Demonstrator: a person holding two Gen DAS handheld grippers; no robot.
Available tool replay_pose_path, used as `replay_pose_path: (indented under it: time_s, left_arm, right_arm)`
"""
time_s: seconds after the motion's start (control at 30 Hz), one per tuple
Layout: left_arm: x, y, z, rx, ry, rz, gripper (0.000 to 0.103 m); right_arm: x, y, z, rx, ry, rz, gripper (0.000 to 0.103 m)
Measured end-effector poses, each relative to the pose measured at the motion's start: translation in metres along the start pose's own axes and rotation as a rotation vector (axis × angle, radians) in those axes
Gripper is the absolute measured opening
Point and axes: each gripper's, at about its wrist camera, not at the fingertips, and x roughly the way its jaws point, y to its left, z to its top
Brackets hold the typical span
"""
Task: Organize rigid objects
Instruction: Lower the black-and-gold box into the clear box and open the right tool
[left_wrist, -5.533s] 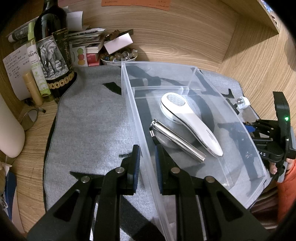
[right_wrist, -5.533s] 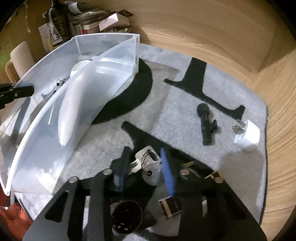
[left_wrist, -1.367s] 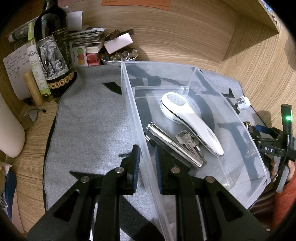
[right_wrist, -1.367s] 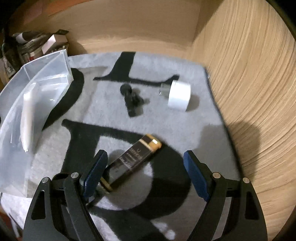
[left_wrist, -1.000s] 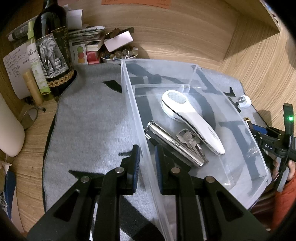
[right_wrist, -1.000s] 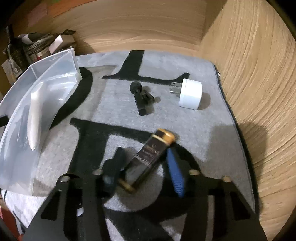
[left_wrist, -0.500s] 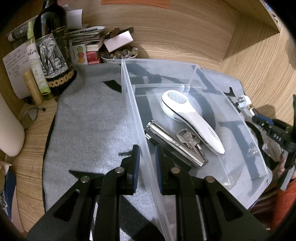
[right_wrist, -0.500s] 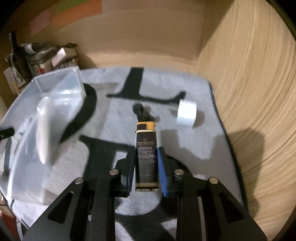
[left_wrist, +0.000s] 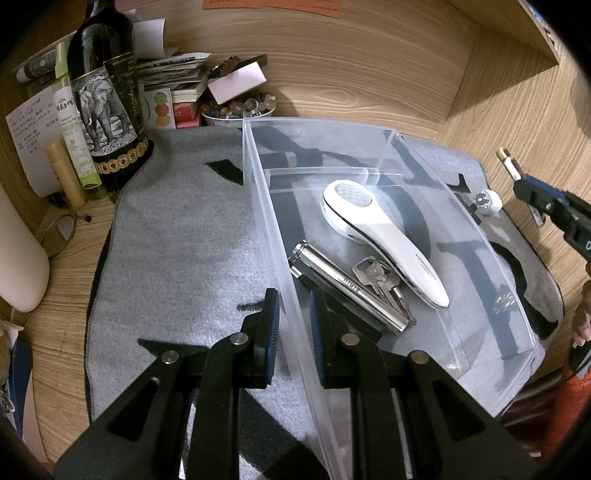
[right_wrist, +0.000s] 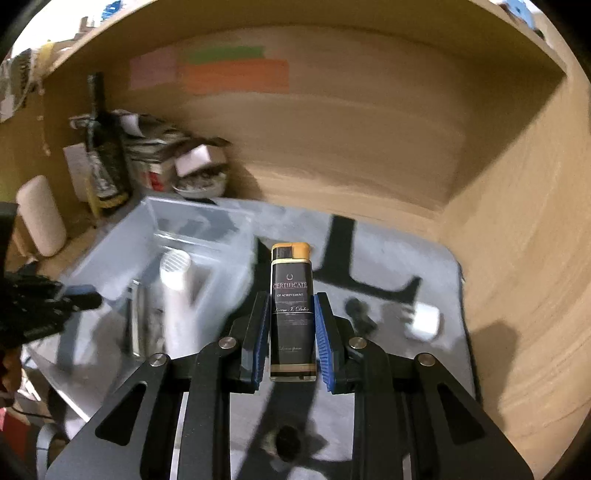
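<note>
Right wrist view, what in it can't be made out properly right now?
- Clear bin contents: motion blur smears the white device and the metal pieces beside it.
- White plug adapter and small black object: blurred, details lost.
- Black lighter, held in the right tongs: its smaller print is unreadable.
- Left tongs: a dark blur at the edge.

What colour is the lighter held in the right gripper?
The lighter is black with a gold cap and gold trim bands, clearest in the right wrist view.

Dim warm light; left view sharp, right motion-blurred — fisheye-bent edges.
</note>
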Motion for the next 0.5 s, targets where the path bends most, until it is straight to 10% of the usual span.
replay_pose_path:
  time_s: [0.5]
  left_arm:
    - [0.0,0.001,0.001,0.001,-0.003,-0.002,0.016]
  right_arm:
    - [0.032,0.083,0.012,-0.194,0.058,0.115,0.022]
